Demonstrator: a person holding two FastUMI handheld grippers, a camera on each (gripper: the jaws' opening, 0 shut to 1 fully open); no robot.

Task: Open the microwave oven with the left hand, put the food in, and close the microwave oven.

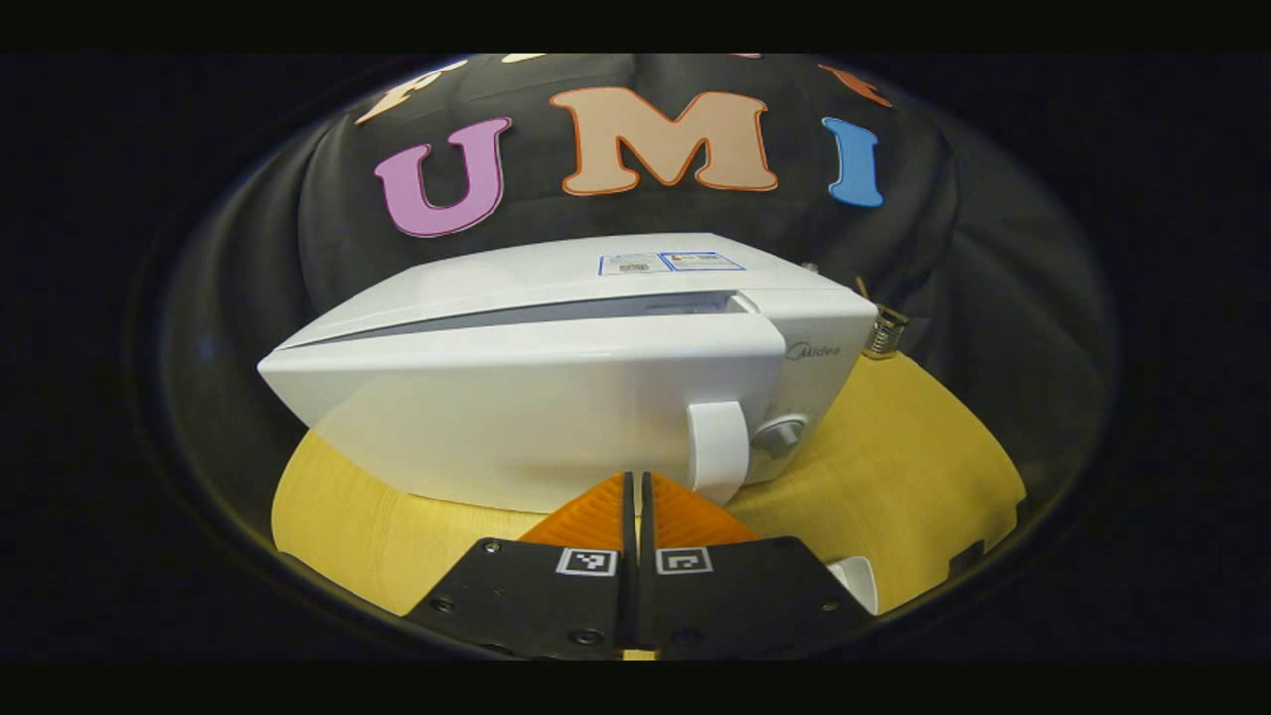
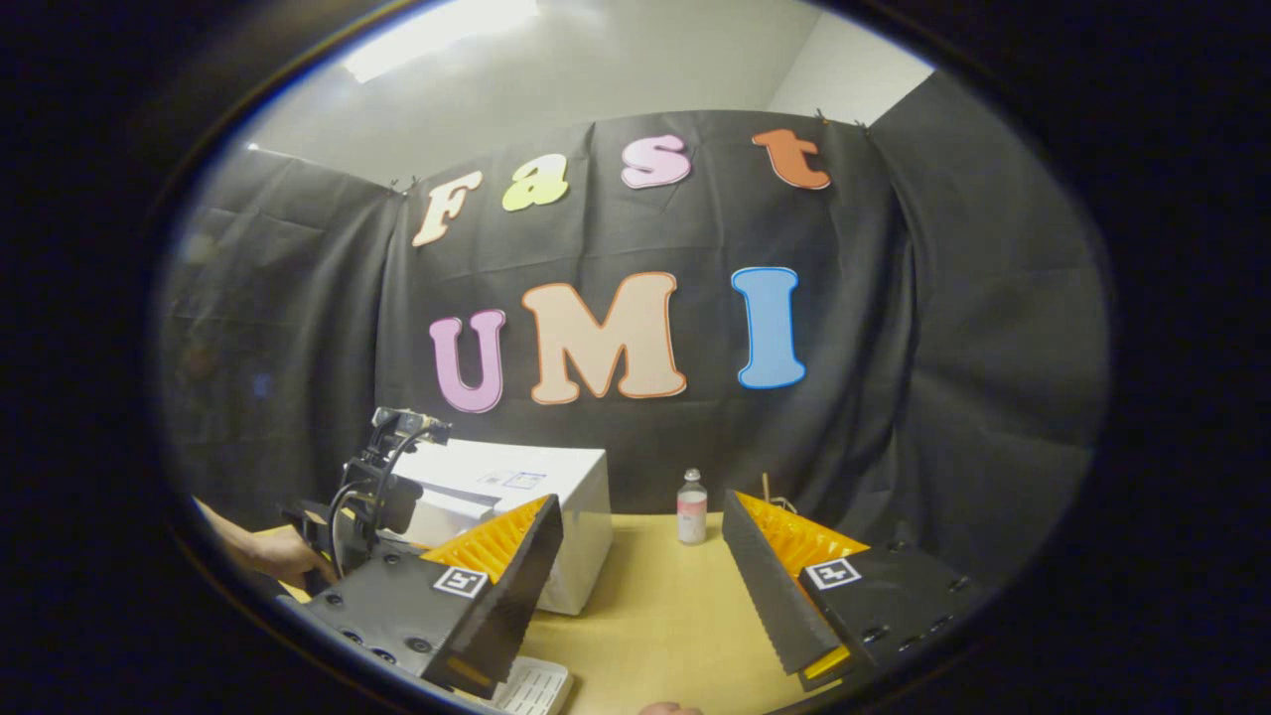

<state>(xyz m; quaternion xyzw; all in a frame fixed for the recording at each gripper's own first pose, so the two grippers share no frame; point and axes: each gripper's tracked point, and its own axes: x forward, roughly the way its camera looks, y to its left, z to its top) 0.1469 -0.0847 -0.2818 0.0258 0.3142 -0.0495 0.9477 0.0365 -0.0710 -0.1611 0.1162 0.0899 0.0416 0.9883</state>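
- The microwave oven [image 1: 556, 367], white, sits toward the back-left of the yellow desk [image 1: 894, 447]; its door [image 1: 536, 397] appears slightly ajar along the top edge, with the white handle [image 1: 717, 449] at the door's right side, beside a round knob [image 1: 779, 435].
- The left claw [image 1: 635, 497], its orange fingers pressed together on nothing, points at the door's lower edge, just left of the handle.
- Judgement: the opening step is in hand. To do it well, the claw needs to spread, shift right to the handle, close on it or hook behind it, then pull in the arc of the door's left-side hinge so the oven does not slide on the desk.
- In the right gripper view, a hand [image 2: 278, 556] holds the left claw's body in front of the oven at the desk's left side.
- The right claw [image 2: 640, 556] hangs spread wide and empty above the desk's near edge, well apart from the oven.
- A small bottle [image 2: 691, 508] stands at the desk's back edge, right of the oven.
- A white slotted object [image 2: 531, 687] lies at the near edge; whether it holds the food cannot be told.
- Black cloth [image 2: 943, 348] walls the booth behind the desk, under a pale ceiling.
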